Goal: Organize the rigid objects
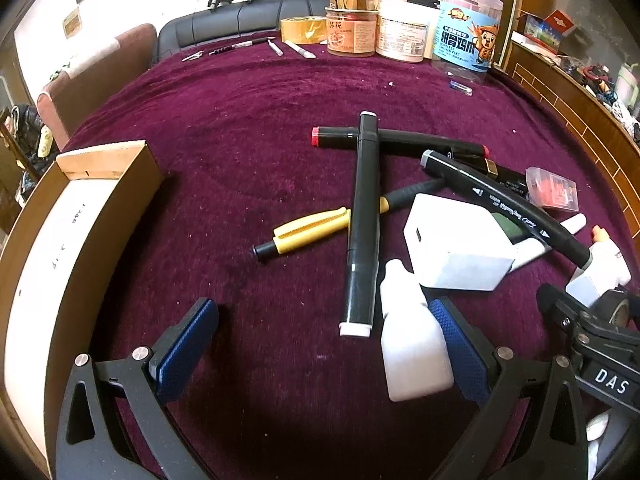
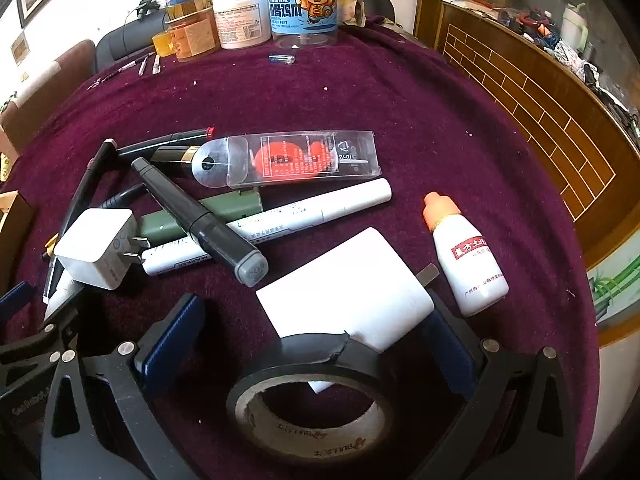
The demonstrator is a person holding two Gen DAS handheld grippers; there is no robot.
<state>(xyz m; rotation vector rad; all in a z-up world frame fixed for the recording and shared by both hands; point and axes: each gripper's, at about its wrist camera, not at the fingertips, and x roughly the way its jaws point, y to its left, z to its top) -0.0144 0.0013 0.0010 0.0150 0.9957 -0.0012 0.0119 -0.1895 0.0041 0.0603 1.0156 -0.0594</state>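
Observation:
A heap of rigid things lies on the purple cloth. In the left wrist view a black marker (image 1: pixel 362 224) lies across a yellow pen (image 1: pixel 308 228), beside a white charger cube (image 1: pixel 452 240). My left gripper (image 1: pixel 324 340) is open just before them, and a small white bottle (image 1: pixel 412 344) rests against its right finger. In the right wrist view my right gripper (image 2: pixel 312 332) is open around a flat white adapter (image 2: pixel 344 284), with a black tape roll (image 2: pixel 308 392) lying low between its fingers. An orange-capped white bottle (image 2: pixel 464 256) lies to the right.
An open wooden box (image 1: pixel 80 200) stands at the left. A clear case with red contents (image 2: pixel 304 156), a white marker (image 2: pixel 272 224) and a grey-capped black marker (image 2: pixel 200 220) lie in the heap. Jars and a tape roll (image 1: pixel 304 30) line the far edge.

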